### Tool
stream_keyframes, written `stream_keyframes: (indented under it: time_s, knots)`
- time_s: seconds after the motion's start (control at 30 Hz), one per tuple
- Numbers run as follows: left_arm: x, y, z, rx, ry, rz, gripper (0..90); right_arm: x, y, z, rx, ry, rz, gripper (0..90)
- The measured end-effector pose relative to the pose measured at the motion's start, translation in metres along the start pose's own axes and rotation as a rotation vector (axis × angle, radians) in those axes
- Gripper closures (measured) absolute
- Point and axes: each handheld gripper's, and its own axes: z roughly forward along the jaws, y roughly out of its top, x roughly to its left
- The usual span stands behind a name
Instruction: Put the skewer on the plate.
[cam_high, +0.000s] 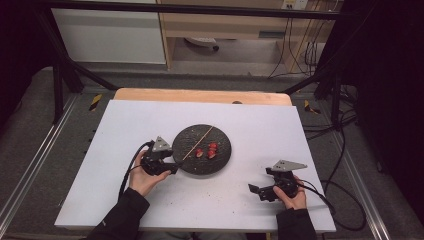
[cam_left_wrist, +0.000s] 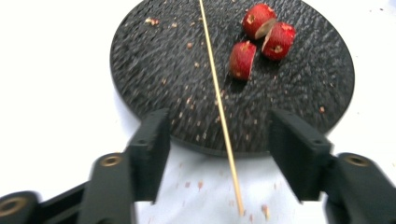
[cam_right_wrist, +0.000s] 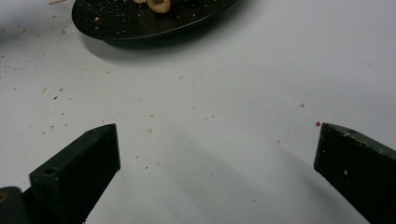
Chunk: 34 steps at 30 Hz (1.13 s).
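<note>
We see a thin, pale wooden skewer (cam_left_wrist: 219, 100) lying bare and slanted across a dark, rough-textured round plate (cam_left_wrist: 154, 70), its near end past the rim and resting on the white desk (cam_high: 150, 200). 3 red strawberry pieces (cam_left_wrist: 261, 39) sit close together on the plate just beside the skewer, 1 showing its cut face. Crumbs dot the plate and the desk. The left hand-held gripper (cam_left_wrist: 219, 154) sits at the plate's near edge, jaws apart with the skewer between them, untouched. The right hand-held gripper (cam_right_wrist: 217, 172) rests well apart from the plate, jaws wide over bare desk.
</note>
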Motion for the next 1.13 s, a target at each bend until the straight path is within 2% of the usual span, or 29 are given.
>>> stream_keyframes:
  time_s: [0.23,0.37,0.5,0.67,0.8,0.97,1.13]
  knots:
    - [0.013,-0.023,-0.020,0.004,0.011,0.002,20.4,0.000,0.000,0.000,-0.001,0.001,-0.001,1.3]
    - [0.020,-0.039,-0.033,-0.011,-0.006,-0.007,14.5,0.000,0.000,0.000,-0.002,0.001,0.001,1.2]
    - [0.027,-0.055,-0.045,-0.028,0.002,-0.012,8.9,0.001,0.000,0.000,0.001,-0.001,0.005,1.1]
    - [0.034,-0.078,-0.054,-0.053,0.002,-0.042,7.0,0.000,-0.001,0.000,0.006,-0.001,0.002,1.0]
    - [0.036,-0.091,-0.057,-0.051,0.012,-0.033,6.1,0.001,-0.001,0.001,0.010,-0.001,0.002,0.9]
    - [0.036,-0.099,-0.060,-0.055,0.004,-0.030,4.7,0.001,-0.001,0.001,0.013,0.002,0.004,0.8]
    - [0.039,-0.102,-0.062,-0.061,0.013,-0.035,4.1,0.001,-0.001,0.002,0.015,0.006,0.003,0.8]
